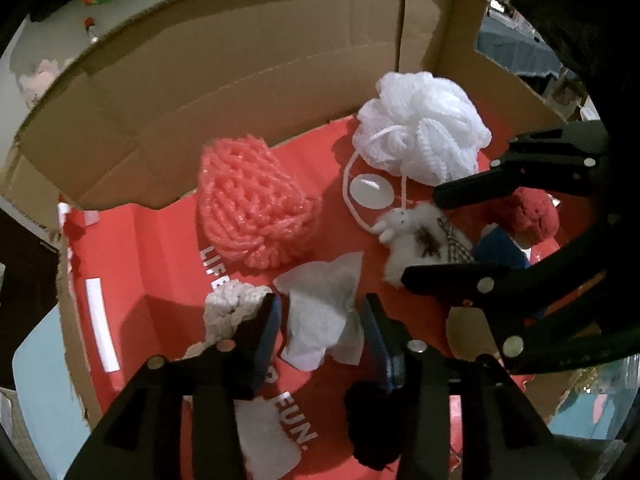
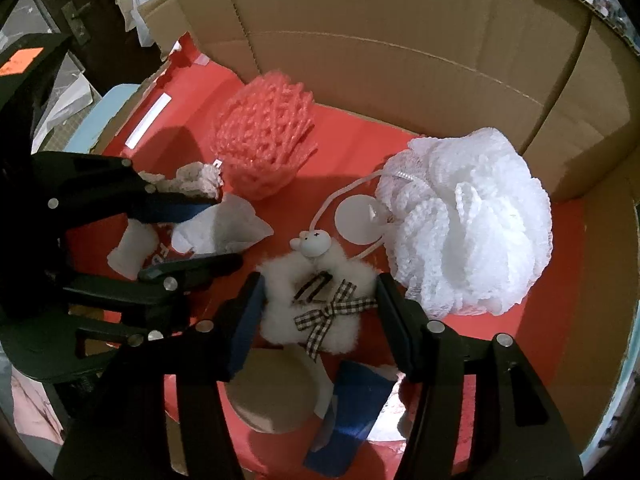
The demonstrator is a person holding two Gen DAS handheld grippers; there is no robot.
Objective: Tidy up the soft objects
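Cardboard walls of an opened box [image 1: 248, 60] surround a red floor where the soft things lie scattered. At 12 o'clock lies the pink mesh sponge [image 1: 256, 204], at 2 o'clock the white bath pouf [image 1: 420, 128]. The left gripper [image 1: 320, 320] stands apart around a white tissue [image 1: 320, 312], not clamped. The right gripper [image 2: 320, 308] stands apart on both sides of the fluffy white toy [image 2: 316, 300]. I judge that the sorting is not far along: nothing is lifted yet.

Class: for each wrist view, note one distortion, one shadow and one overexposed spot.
Left wrist view: the cardboard box rim bows in a fisheye arc; the pink mesh shadows the red floor. Right wrist view: the white loofah blows out; black vignette fills the corners.
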